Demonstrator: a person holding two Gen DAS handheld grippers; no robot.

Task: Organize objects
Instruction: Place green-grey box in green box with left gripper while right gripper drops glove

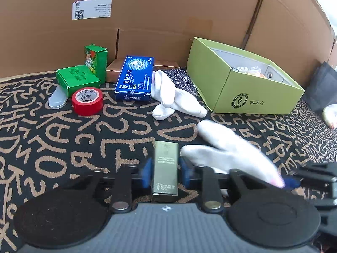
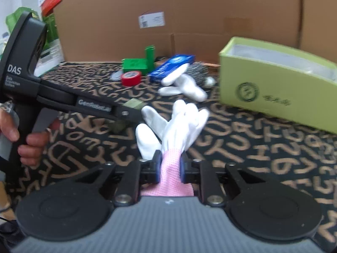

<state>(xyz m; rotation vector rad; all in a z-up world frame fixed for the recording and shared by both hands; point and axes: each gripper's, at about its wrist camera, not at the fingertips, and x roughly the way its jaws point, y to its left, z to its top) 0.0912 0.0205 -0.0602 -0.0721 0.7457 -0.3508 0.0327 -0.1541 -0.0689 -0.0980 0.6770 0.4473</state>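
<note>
My left gripper (image 1: pixel 165 169) is shut on a slim olive-gold carton (image 1: pixel 165 164), its blue pads (image 1: pixel 147 171) pressing both long sides. My right gripper (image 2: pixel 170 166) is shut on the pink cuff of a white glove (image 2: pixel 181 126), whose fingers hang forward over the cloth. The same glove (image 1: pixel 229 147) shows blurred just right of the carton in the left wrist view. In the right wrist view the left gripper's black body (image 2: pixel 69 101) reaches in from the left, held by a person's hand (image 2: pixel 31 147). A lime-green open box (image 1: pixel 242 78) stands at the right.
On the black lettered cloth (image 1: pixel 63 137) lie a second white glove (image 1: pixel 174 97), a blue medicine box (image 1: pixel 134 78), a red tape roll (image 1: pixel 87 101), two green cartons (image 1: pixel 78 80), a clear plastic lid (image 1: pixel 56 98) and a copper-coloured box (image 1: pixel 113 71). Cardboard walls (image 1: pixel 168 10) close the back.
</note>
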